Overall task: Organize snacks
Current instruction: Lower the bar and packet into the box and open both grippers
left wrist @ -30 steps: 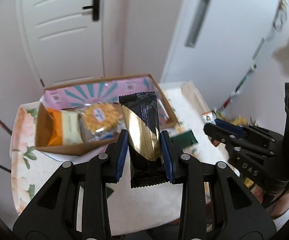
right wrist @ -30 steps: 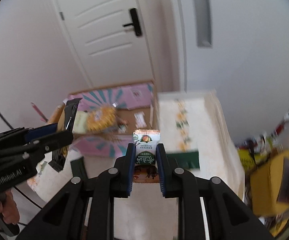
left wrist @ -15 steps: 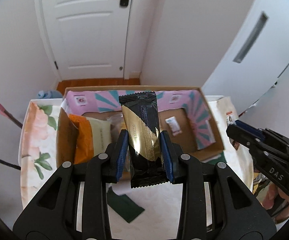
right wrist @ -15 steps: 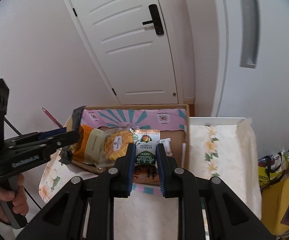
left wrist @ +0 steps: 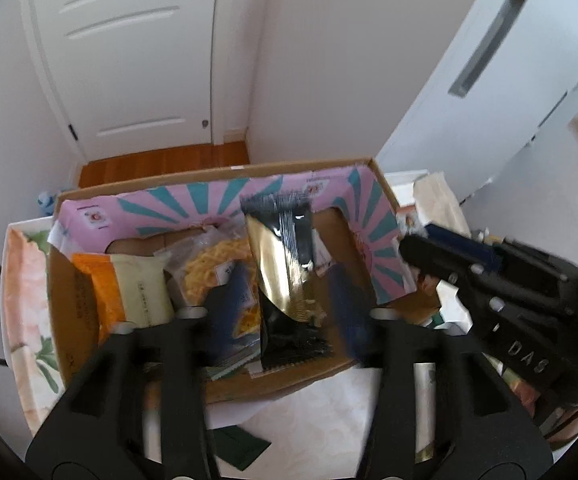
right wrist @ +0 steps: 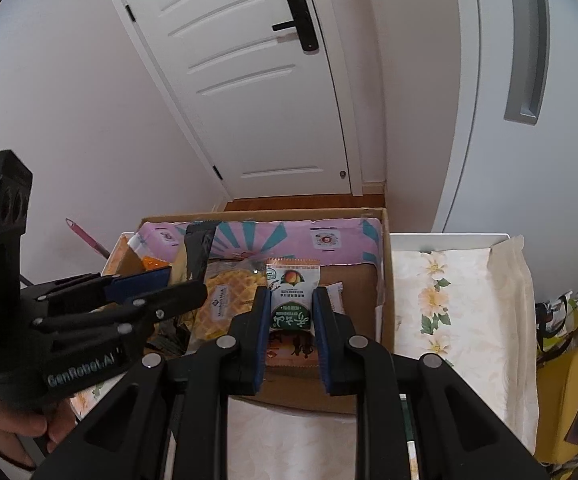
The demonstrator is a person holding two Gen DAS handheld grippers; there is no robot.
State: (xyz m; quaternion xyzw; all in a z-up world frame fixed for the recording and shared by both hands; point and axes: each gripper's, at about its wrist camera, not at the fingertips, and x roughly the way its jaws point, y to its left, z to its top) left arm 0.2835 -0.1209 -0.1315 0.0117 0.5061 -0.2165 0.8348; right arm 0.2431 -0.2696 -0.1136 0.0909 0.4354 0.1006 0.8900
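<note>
A cardboard box with a pink and teal liner sits on the floral tablecloth; it also shows in the right wrist view. My left gripper is open over the box, its blue pads blurred and spread apart. The black and gold snack packet stands free between them, dropping into the box. My right gripper is shut on a small white and green snack packet above the box's right half. An orange and cream packet and a yellow waffle packet lie in the box.
A white door and walls stand behind the table. A dark green packet lies on the cloth in front of the box. Yellow bags sit beyond the table's right edge. The floral cloth stretches right of the box.
My left gripper has opened and let go of the black and gold packet over the box. Both grippers have moved forward, closer above the box. The right gripper still holds its packet.
</note>
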